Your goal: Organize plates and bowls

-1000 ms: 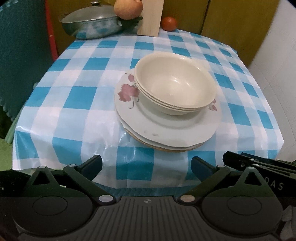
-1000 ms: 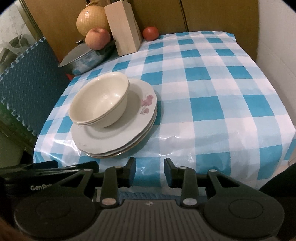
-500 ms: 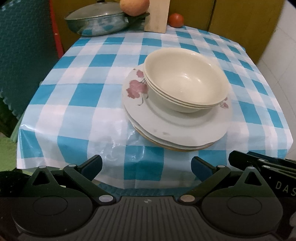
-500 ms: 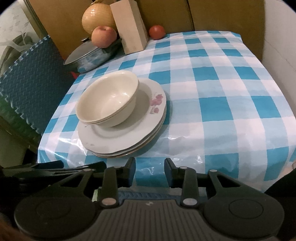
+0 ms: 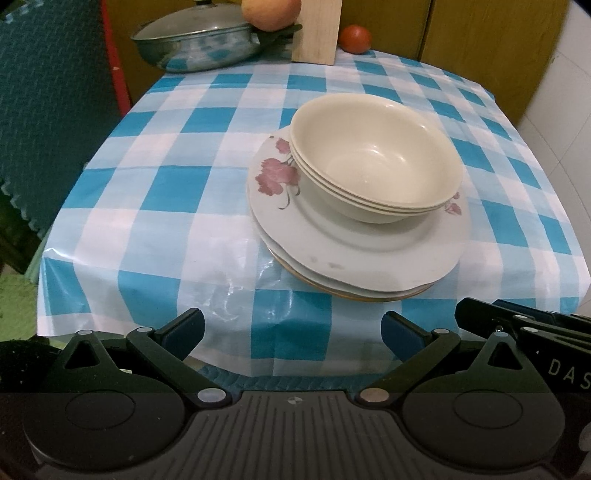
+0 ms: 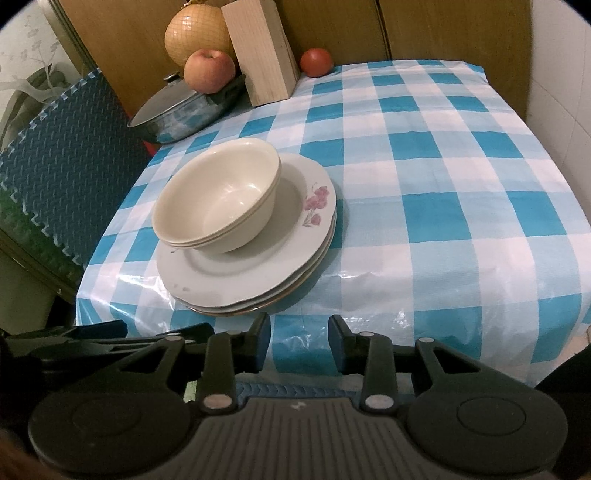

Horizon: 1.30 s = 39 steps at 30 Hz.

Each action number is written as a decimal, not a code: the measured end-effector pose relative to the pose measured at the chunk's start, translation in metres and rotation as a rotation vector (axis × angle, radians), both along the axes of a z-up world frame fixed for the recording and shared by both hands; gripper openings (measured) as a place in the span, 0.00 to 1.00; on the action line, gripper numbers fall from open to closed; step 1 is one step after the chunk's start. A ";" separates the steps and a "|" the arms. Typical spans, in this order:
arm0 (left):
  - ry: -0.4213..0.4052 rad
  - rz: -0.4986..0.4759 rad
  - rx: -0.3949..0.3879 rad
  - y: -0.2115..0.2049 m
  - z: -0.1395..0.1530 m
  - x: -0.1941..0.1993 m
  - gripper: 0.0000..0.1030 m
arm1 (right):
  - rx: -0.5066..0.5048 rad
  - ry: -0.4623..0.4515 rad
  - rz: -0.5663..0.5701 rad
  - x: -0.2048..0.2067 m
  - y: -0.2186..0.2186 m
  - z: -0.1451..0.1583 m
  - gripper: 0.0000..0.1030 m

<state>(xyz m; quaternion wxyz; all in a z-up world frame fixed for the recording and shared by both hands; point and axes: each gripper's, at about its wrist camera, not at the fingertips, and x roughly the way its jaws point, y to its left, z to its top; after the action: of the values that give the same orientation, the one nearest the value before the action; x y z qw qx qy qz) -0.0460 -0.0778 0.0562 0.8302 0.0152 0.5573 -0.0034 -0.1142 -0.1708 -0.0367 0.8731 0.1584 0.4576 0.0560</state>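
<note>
Three nested cream bowls (image 5: 376, 166) (image 6: 218, 199) sit on a stack of white plates (image 5: 354, 254) (image 6: 258, 266) whose top one bears pink flowers. The stack rests on a blue-and-white checked tablecloth (image 5: 155, 192) (image 6: 443, 206) toward the near edge. My left gripper (image 5: 291, 328) hangs at the table's front edge, short of the stack, jaws wide open and empty. My right gripper (image 6: 299, 339) is just in front of the plates' near rim, jaws a narrow gap apart with nothing between them. Each gripper shows at the other view's lower corner.
At the table's back stand a lidded metal pan (image 5: 199, 44) (image 6: 184, 110), a wooden block (image 5: 317, 29) (image 6: 262, 55), an apple (image 6: 208, 70), a netted yellow fruit (image 6: 195, 35) and a tomato (image 5: 355, 38) (image 6: 316, 62). A blue foam mat (image 6: 62, 147) stands at the left; wooden doors close the back.
In both views the plates and bowls have drifted slightly rightward and loom a little larger. Both grippers keep the same jaw gaps and hold nothing.
</note>
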 end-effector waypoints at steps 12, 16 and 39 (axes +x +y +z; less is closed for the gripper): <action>-0.011 -0.003 0.014 -0.001 0.002 0.000 1.00 | -0.012 0.002 -0.010 0.001 -0.003 -0.004 0.35; -0.016 -0.007 0.022 -0.001 0.003 -0.001 1.00 | -0.012 0.001 -0.014 0.000 -0.004 -0.003 0.36; -0.019 -0.003 0.031 -0.003 0.004 0.003 1.00 | 0.022 0.009 -0.028 0.004 -0.006 -0.005 0.36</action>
<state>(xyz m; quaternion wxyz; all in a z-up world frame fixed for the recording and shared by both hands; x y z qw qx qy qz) -0.0427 -0.0806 0.0602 0.8351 0.0291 0.5492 0.0043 -0.1101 -0.1771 -0.0418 0.8699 0.1745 0.4588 0.0480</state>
